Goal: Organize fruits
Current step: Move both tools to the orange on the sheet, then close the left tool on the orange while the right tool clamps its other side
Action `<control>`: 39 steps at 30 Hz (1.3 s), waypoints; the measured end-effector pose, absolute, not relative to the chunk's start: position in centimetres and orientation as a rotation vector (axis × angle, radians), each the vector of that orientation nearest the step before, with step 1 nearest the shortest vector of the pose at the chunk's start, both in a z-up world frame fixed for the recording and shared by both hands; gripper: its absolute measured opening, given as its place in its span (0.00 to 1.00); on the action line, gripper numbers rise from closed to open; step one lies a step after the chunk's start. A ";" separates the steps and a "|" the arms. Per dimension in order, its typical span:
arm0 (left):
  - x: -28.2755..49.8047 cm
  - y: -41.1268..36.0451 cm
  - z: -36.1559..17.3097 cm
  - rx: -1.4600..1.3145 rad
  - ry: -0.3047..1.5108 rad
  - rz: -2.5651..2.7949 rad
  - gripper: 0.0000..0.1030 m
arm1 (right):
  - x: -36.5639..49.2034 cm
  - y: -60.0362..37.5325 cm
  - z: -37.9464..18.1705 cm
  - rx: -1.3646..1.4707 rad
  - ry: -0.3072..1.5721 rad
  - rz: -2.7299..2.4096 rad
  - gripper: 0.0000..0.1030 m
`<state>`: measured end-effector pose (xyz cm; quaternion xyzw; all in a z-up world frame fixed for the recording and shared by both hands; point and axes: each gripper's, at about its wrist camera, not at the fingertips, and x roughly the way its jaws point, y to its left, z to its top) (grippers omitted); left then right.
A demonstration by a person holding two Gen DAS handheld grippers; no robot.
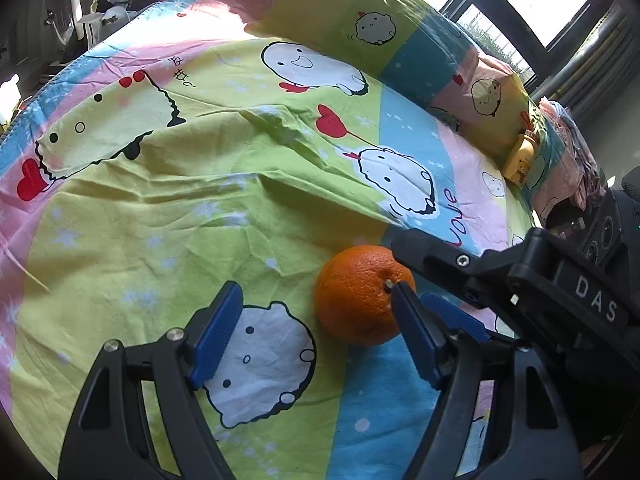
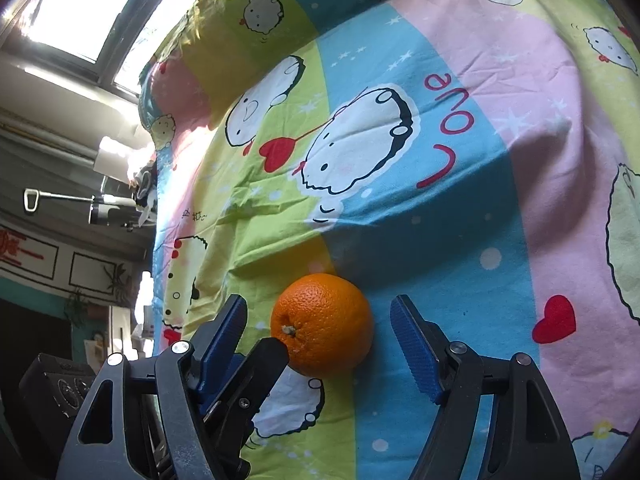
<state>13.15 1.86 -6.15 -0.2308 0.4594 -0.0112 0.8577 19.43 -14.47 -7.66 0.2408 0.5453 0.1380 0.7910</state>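
Bed: soft, wrinkled cartoon-print sheet (image 1: pixel 168 240) serves as the work surface, with a window (image 2: pixel 84 12) at about 11 o'clock in the right wrist view.
Orange: the orange (image 2: pixel 322 324) rests alone on the sheet, stem end turned sideways; the soft cloth likely keeps it from rolling.
Right gripper: the right gripper (image 2: pixel 318 332) points down at the fruit, jaws spread to either side of it with clear gaps (nothing pinched), which reads as lining up a grasp.
Left gripper: the left gripper (image 1: pixel 316 328) has jaws spread too; the orange lies at 1 o'clock, just beyond its right finger, so this hand looks secondary.
Crowding: one left finger (image 2: pixel 256 376) lies against the orange at 8 o'clock, a risk of collision.
Destination: no bowl or basket is visible.
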 end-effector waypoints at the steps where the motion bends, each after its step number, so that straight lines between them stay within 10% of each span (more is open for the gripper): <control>1: 13.2 2.0 -6.2 -0.494 0.959 -0.025 0.74 | 19.6 -14.5 -7.8 0.517 1.174 0.308 0.72; 11: 13.4 1.7 -6.3 -0.453 0.925 -0.031 0.69 | 20.6 -15.0 -9.9 0.584 1.212 0.323 0.64; 18: 13.2 1.1 -5.9 -0.500 0.892 -0.153 0.22 | 20.5 -15.2 -10.2 0.627 1.189 0.375 0.53; 33: 12.2 -2.6 -4.1 -0.401 0.874 -0.223 0.03 | 18.3 -17.2 -8.1 0.636 1.124 0.379 0.39; 39: 12.2 -2.1 -4.0 -0.366 0.851 -0.141 0.15 | 18.3 -17.0 -8.4 0.577 1.182 0.365 0.38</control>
